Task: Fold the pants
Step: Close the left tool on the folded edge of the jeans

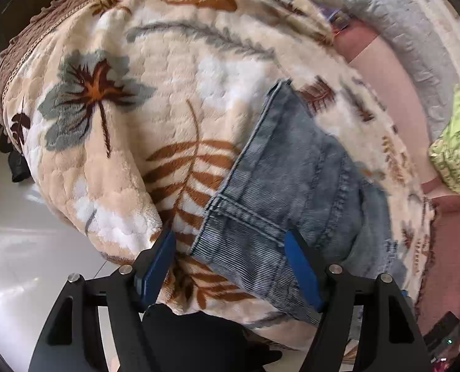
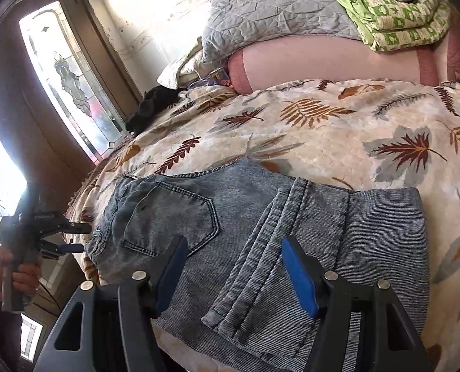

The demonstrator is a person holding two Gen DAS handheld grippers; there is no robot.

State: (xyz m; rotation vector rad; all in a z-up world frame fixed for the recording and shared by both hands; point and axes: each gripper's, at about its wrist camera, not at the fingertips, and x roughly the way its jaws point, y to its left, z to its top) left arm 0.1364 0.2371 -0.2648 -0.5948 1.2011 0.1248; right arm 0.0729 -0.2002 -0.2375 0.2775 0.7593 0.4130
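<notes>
Grey-blue denim pants (image 2: 260, 232) lie folded on a leaf-patterned blanket (image 2: 322, 130) on the bed, back pocket up at the left and a leg hem folded over the middle. They also show in the left wrist view (image 1: 291, 186). My right gripper (image 2: 234, 248) is open just above the folded hem, holding nothing. My left gripper (image 1: 230, 241) is open over the waistband end of the pants, empty. The left gripper also shows in the right wrist view (image 2: 75, 237), held by a hand just off the pants' left end.
A grey quilt (image 2: 276, 15), a green patterned blanket (image 2: 400, 18) and a pink pillow (image 2: 322, 62) lie at the back of the bed. A dark cloth (image 2: 155, 105) sits near the glass door (image 2: 68, 80). The bed edge drops to a white floor (image 1: 28, 248).
</notes>
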